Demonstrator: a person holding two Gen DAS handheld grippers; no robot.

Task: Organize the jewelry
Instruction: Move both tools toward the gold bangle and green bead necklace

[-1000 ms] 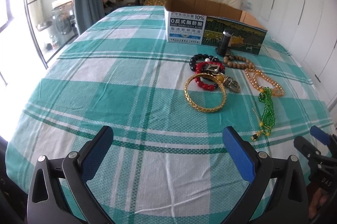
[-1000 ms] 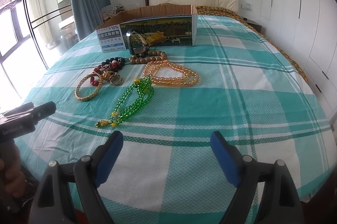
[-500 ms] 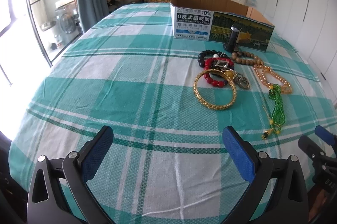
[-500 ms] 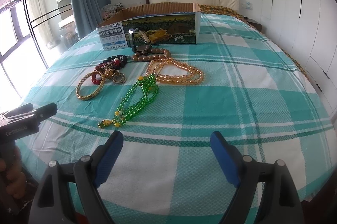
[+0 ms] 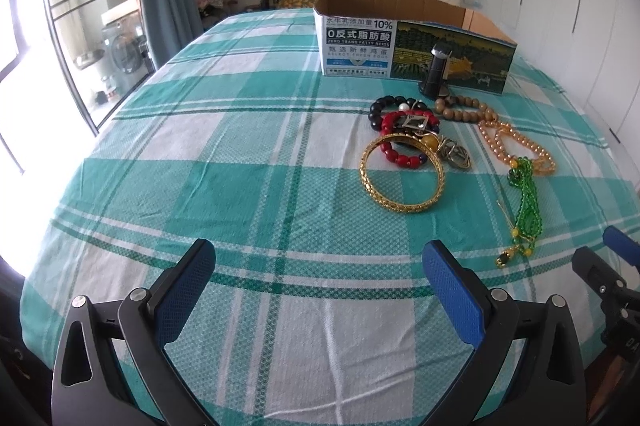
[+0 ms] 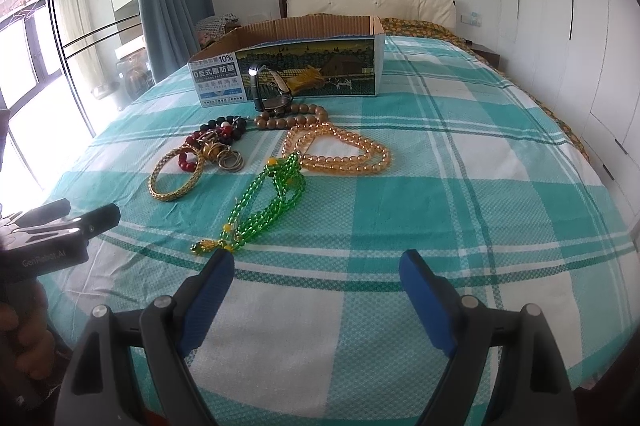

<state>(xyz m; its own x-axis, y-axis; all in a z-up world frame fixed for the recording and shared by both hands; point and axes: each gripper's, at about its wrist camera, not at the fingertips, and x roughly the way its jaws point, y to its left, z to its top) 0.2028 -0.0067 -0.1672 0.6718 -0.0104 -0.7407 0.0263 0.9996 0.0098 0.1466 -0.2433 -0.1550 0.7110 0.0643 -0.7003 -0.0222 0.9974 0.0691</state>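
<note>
Both grippers, left (image 5: 318,272) and right (image 6: 314,276), are hovering near, jaws apart, empty. Jewelry is lying mid-bed: green beads (image 6: 266,204) nearest, bangle (image 5: 402,174) left, box (image 6: 304,66) far. Pickup looks not yet started; next move likely calls for reaching the green beads.

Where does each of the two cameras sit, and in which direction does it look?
Left wrist: sits on the left gripper, looks down across the bed at the gold bangle; its own open fingers show, and the right gripper at the right edge.
Right wrist: sits on the right gripper, looks at the green bead necklace; its open fingers and a hand show.
Both share the jewelry and the cardboard box.
</note>
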